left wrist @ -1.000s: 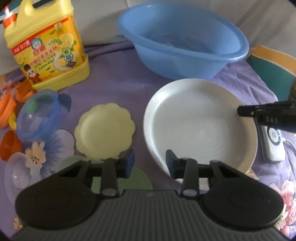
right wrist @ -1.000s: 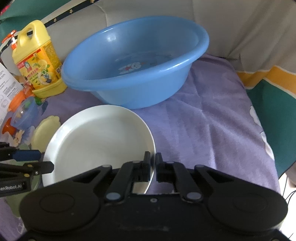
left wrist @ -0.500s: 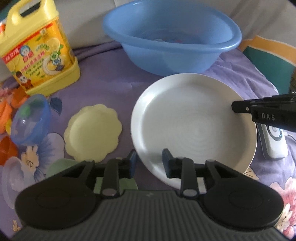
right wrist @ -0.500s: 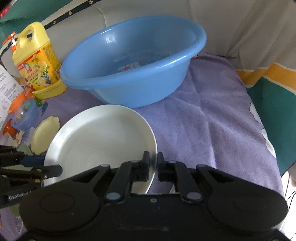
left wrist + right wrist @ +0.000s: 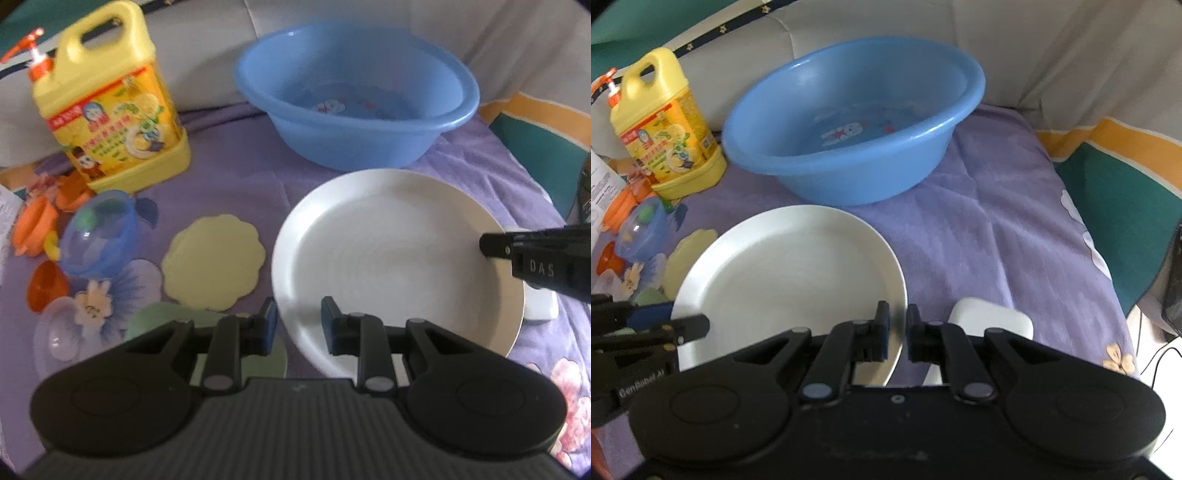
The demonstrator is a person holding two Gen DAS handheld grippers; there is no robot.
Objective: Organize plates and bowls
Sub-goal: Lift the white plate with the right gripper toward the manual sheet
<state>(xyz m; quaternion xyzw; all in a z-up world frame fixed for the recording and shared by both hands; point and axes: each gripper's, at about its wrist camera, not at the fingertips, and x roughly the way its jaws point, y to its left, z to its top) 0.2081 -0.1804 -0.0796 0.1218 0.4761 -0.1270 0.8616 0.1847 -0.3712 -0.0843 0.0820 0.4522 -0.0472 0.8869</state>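
Observation:
A large white plate (image 5: 388, 254) is held off the purple cloth between both grippers; it also shows in the right wrist view (image 5: 790, 273). My right gripper (image 5: 897, 328) is shut on the plate's right rim. My left gripper (image 5: 298, 325) straddles the plate's left rim with its jaws partly apart. A scalloped yellow plate (image 5: 214, 258), a green plate (image 5: 162, 321) and a clear blue bowl (image 5: 98, 232) lie to the left. A blue basin (image 5: 354, 96) stands behind; it also shows in the right wrist view (image 5: 849, 122).
A yellow detergent jug (image 5: 110, 107) stands at the back left. Orange cups (image 5: 37, 229) and a clear lid (image 5: 59, 336) lie at the far left. A white device (image 5: 990, 321) lies under the plate's right edge. A dark object (image 5: 1172, 280) sits at the right edge.
The white plate has risen and moved toward the blue basin with both grippers. The white device under its right edge has come into sight in the right wrist view.

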